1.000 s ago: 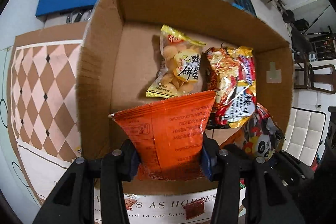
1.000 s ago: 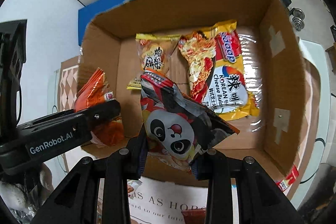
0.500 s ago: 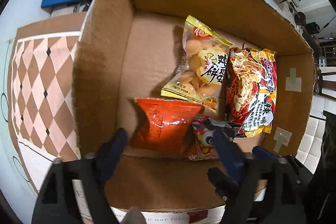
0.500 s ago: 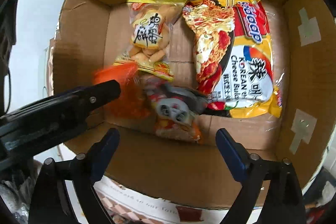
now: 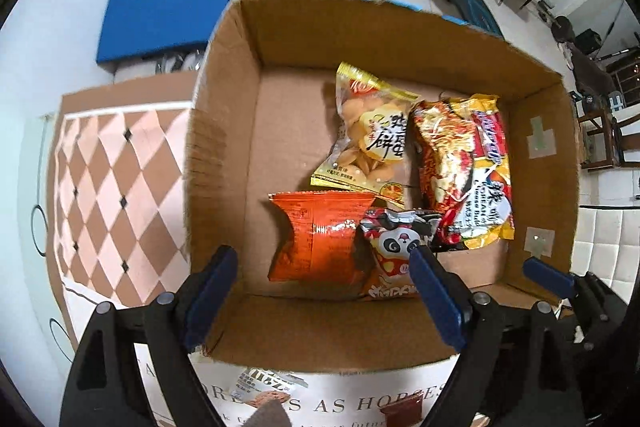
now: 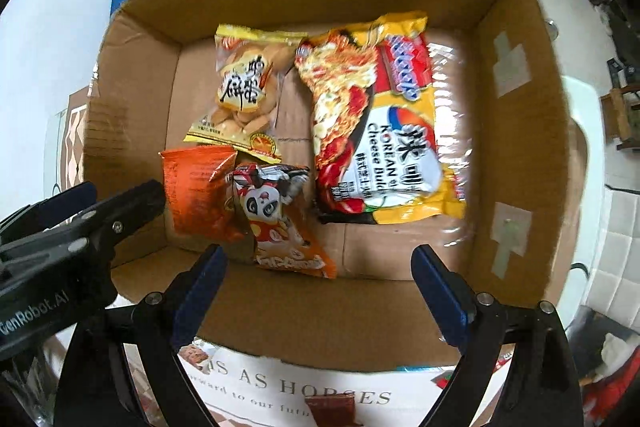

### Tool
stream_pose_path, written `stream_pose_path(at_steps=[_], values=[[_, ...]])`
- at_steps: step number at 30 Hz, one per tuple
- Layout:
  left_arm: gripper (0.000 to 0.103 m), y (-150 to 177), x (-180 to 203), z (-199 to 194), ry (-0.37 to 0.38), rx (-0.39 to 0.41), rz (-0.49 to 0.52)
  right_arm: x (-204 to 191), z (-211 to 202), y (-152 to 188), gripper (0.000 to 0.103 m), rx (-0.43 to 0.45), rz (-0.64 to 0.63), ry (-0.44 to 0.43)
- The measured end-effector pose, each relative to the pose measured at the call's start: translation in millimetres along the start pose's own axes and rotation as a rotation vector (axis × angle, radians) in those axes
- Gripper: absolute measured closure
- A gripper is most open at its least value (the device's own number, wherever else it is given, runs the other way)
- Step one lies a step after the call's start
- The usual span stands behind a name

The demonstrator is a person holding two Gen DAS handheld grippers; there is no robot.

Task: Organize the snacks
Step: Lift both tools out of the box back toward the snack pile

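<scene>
An open cardboard box [image 5: 224, 131] [image 6: 516, 131] holds several snacks. An orange packet [image 5: 318, 237] [image 6: 192, 195] lies at the near left of its floor, a panda packet [image 5: 394, 251] [image 6: 276, 223] beside it. A yellow biscuit bag [image 5: 372, 135] [image 6: 244, 91] and a Korean cheese noodle pack [image 5: 464, 171] [image 6: 372, 135] lie behind. My left gripper [image 5: 324, 291] is open and empty above the box's near wall. My right gripper [image 6: 320, 291] is open and empty too. The left gripper also shows at the left of the right wrist view [image 6: 80, 223].
The box stands on a table with a brown diamond-pattern mat [image 5: 116, 183] and a printed sheet [image 6: 304, 387] at the near edge. A blue cushioned chair [image 5: 168, 7] and gym gear stand behind on the floor.
Both grippers opened and let go: the orange packet and the panda packet dropped onto the box floor. Both grippers then pulled back and up from the box.
</scene>
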State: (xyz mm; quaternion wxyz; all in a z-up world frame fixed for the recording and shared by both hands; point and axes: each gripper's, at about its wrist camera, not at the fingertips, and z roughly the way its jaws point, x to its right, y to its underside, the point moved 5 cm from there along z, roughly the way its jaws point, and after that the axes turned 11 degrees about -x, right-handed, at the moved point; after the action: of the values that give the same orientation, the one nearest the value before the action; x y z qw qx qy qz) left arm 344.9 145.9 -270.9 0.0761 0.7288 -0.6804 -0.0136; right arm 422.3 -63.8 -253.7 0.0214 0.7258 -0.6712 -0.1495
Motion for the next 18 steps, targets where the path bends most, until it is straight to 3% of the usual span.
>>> stream_pose_path(at_steps=[7,18], values=[[0.015,28.2,6.5,-37.3,-0.018,0.154,0.019,15.9,-40.3,28.2,0.008,0.13,0.02,0.045],[0.015,81.7,17.0,-83.9,-0.003,0.311,0.026,19.1,-91.0,83.1,0.008,0.273,0.025,0.081]])
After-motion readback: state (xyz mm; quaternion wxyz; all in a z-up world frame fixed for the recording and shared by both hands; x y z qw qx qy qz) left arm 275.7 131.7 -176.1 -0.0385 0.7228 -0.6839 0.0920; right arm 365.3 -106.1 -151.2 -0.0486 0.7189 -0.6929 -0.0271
